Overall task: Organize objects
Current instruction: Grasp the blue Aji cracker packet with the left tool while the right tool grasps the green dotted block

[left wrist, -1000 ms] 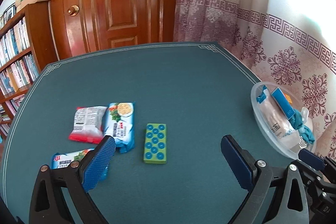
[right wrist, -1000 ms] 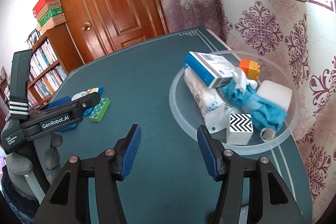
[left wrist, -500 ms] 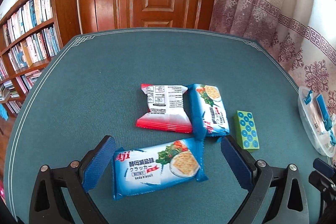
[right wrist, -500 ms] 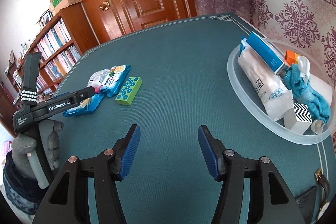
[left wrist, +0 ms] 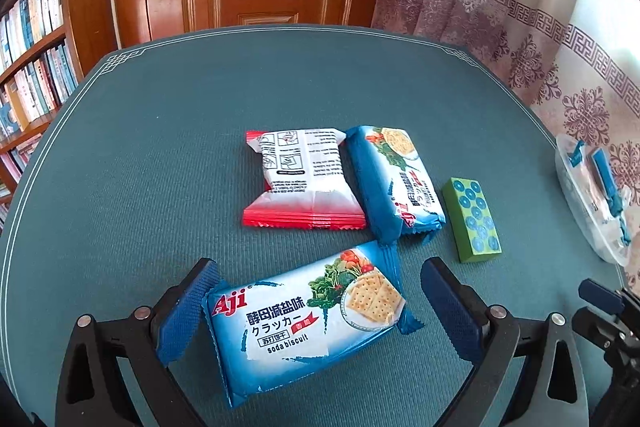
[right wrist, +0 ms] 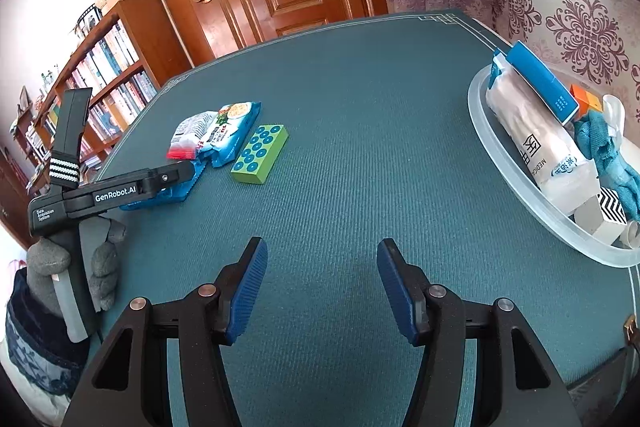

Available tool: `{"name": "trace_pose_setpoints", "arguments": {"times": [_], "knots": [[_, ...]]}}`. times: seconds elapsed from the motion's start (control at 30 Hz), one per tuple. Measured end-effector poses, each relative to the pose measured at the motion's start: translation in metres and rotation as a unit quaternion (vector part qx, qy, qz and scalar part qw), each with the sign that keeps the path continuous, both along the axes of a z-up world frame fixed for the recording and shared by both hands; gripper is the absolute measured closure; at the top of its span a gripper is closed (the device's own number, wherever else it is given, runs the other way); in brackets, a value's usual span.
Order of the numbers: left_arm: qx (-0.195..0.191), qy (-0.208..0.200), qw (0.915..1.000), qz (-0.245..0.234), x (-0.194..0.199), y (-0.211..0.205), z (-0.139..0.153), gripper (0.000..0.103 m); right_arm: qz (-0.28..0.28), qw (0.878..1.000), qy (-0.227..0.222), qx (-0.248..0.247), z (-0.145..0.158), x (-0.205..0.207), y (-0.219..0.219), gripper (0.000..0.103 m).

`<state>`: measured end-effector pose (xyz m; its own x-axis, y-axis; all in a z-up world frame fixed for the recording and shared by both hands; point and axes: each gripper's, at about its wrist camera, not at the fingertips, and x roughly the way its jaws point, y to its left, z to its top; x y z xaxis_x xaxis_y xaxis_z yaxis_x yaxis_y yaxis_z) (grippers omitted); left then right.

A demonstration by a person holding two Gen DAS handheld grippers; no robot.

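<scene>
only the right view shows the clear bowl (right wrist: 486,143) holding a blue box (right wrist: 540,83); left gripper (left wrist: 316,301) spread wide around an aji biscuit packet (left wrist: 304,323), unclamped; right gripper (right wrist: 322,285) open, empty

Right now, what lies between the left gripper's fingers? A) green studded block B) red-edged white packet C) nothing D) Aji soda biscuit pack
D: the Aji soda biscuit pack lies between the open left gripper fingers, while the green studded block sits apart to its right.

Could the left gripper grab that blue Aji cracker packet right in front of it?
Probably yes. The left gripper is open with the Aji packet lying flat between its fingers, nothing on top of it. One finger seems to touch the packet's end; the other stands clear.
</scene>
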<state>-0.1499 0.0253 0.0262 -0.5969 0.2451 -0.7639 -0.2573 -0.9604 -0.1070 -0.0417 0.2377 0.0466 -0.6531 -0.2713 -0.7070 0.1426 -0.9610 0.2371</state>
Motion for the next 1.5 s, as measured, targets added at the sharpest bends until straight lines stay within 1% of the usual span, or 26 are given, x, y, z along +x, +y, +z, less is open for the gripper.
{"name": "trace_pose_setpoints", "arguments": {"times": [0.37, 0.47, 0.57, 0.7, 0.77, 0.83, 0.9, 0.93, 0.97, 1.03, 1.07, 1.13, 1.17, 1.2, 1.27, 1.5], "knots": [[-0.033, -0.006, 0.999, -0.03, 0.02, 0.015, -0.004, 0.001, 0.001, 1.0, -0.006, -0.004, -0.005, 0.0, -0.006, 0.044], [-0.029, -0.012, 0.9983, -0.048, 0.03, 0.022, -0.004, 0.001, 0.001, 1.0, -0.008, -0.005, -0.007, -0.001, -0.007, 0.044], [-0.034, -0.01, 0.9966, -0.074, 0.041, 0.03, -0.004, 0.001, 0.0, 1.0, -0.009, -0.006, -0.007, 0.0, -0.008, 0.044], [-0.056, 0.025, 0.995, -0.079, 0.047, 0.037, 0.002, 0.001, 0.001, 1.0, -0.009, -0.006, -0.008, -0.001, -0.009, 0.044], [-0.069, 0.041, 0.9945, -0.067, 0.042, 0.038, 0.004, 0.001, 0.002, 1.0, -0.011, -0.007, -0.009, -0.001, -0.009, 0.044], [-0.083, 0.042, 0.9943, -0.054, 0.035, 0.037, 0.002, 0.006, 0.003, 1.0, -0.013, -0.008, -0.009, -0.002, -0.01, 0.044], [-0.082, 0.026, 0.995, -0.05, 0.027, 0.037, -0.003, 0.021, 0.004, 1.0, -0.014, -0.008, -0.009, -0.004, -0.011, 0.044], [-0.076, 0.018, 0.9956, -0.051, 0.025, 0.036, -0.005, 0.022, 0.005, 1.0, -0.013, -0.007, -0.009, -0.004, -0.012, 0.044], [-0.071, 0.021, 0.996, -0.05, 0.025, 0.035, -0.004, 0.024, 0.005, 1.0, -0.012, -0.006, -0.008, -0.006, -0.013, 0.044], [-0.068, 0.024, 0.9958, -0.057, 0.029, 0.037, -0.004, 0.033, 0.006, 1.0, -0.01, -0.005, -0.007, -0.009, -0.015, 0.044], [-0.068, 0.027, 0.9955, -0.06, 0.03, 0.039, -0.003, 0.039, 0.007, 1.0, -0.01, -0.005, -0.007, -0.011, -0.017, 0.044], [-0.068, 0.032, 0.9951, -0.064, 0.033, 0.041, -0.002, 0.047, 0.01, 1.0, -0.01, -0.007, -0.006, -0.016, -0.019, 0.044], [-0.067, 0.034, 0.9951, -0.065, 0.034, 0.041, -0.002, 0.055, 0.012, 1.0, -0.01, -0.007, -0.005, -0.018, -0.022, 0.044], [-0.064, 0.034, 0.9952, -0.066, 0.035, 0.041, -0.001, 0.058, 0.014, 1.0, -0.01, -0.007, -0.005, -0.022, -0.024, 0.044], [-0.061, 0.036, 0.9955, -0.064, 0.038, 0.039, -0.001, 0.059, 0.017, 1.0, -0.012, -0.006, -0.005, -0.028, -0.028, 0.044], [-0.041, 0.044, 0.9965, -0.058, 0.046, 0.03, 0.008, 0.06, 0.024, 1.0, -0.014, -0.008, -0.005, -0.06, -0.046, 0.044]]}}
